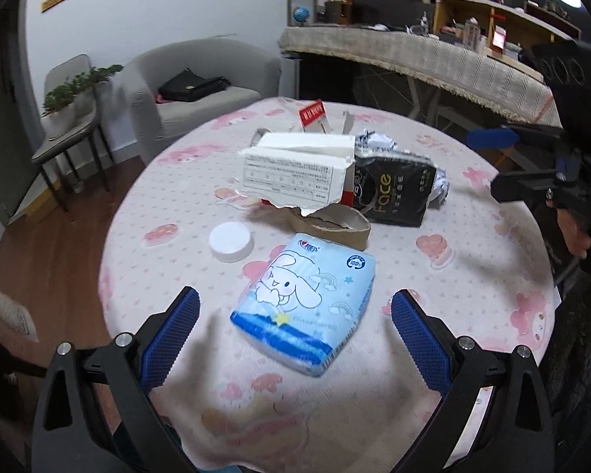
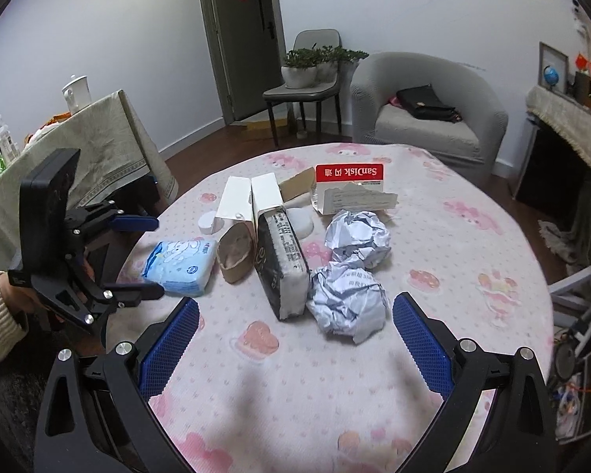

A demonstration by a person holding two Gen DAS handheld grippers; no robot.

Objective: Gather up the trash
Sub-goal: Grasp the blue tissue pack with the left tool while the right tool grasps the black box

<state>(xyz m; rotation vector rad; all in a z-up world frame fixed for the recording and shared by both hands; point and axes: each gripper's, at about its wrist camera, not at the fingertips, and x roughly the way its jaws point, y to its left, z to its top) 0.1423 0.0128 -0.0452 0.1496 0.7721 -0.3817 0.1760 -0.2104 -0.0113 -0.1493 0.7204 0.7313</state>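
Spread wide at the bottom of its own view, the left gripper (image 1: pixel 295 335) frames a blue tissue pack (image 1: pixel 305 307) lying on the pink tablecloth (image 1: pixel 472 295), with a white lid (image 1: pixel 231 241) to its upper left. Right of centre sit a torn white box (image 1: pixel 295 173) and a black Face packet (image 1: pixel 394 193). Also spread and empty, the right gripper (image 2: pixel 295 339) hovers below two crumpled paper balls (image 2: pixel 348 303).

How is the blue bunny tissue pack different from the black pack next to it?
The blue tissue pack is light blue with a cartoon bunny; the black pack is dark with pale lettering. The blue tissue pack lies flat on its wide face, while the black pack stands on a narrow edge. The black pack looks longer in the right wrist view. Both are soft wrapped packs on the pink tablecloth.
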